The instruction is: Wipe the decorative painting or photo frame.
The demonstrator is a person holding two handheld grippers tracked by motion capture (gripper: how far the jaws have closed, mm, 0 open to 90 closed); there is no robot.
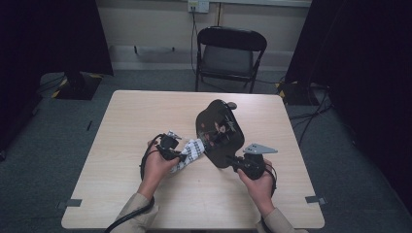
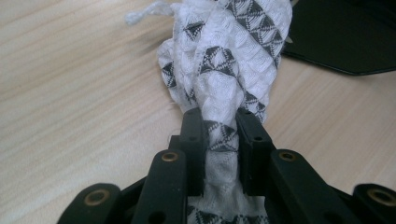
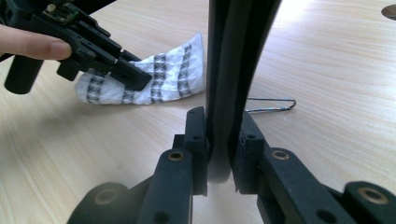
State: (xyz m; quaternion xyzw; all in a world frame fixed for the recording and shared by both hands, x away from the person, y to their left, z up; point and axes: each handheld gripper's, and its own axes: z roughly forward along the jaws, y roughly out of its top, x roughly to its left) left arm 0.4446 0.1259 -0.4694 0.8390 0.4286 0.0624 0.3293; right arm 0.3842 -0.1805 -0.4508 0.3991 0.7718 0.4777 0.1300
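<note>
A white cloth (image 1: 193, 150) with grey triangle bands lies bunched near the table's middle. My left gripper (image 1: 187, 154) is shut on it; in the left gripper view the jaws (image 2: 220, 126) pinch a twisted fold of the cloth (image 2: 224, 60). A black pan (image 1: 219, 133) stands tilted just right of the cloth. My right gripper (image 1: 234, 162) is shut on its near lower edge. In the right gripper view that thin black edge (image 3: 233, 56) rises straight up between the jaws of the right gripper (image 3: 219, 126). Beyond it, the left gripper (image 3: 137, 78) rests on the cloth (image 3: 163, 79).
The light wooden table (image 1: 145, 111) has bare wood on its left and far sides. A thin wire loop (image 3: 275, 106) lies on the wood past the pan's edge. A black folding chair (image 1: 231, 53) stands behind the table. Dark curtains and floor cables flank both sides.
</note>
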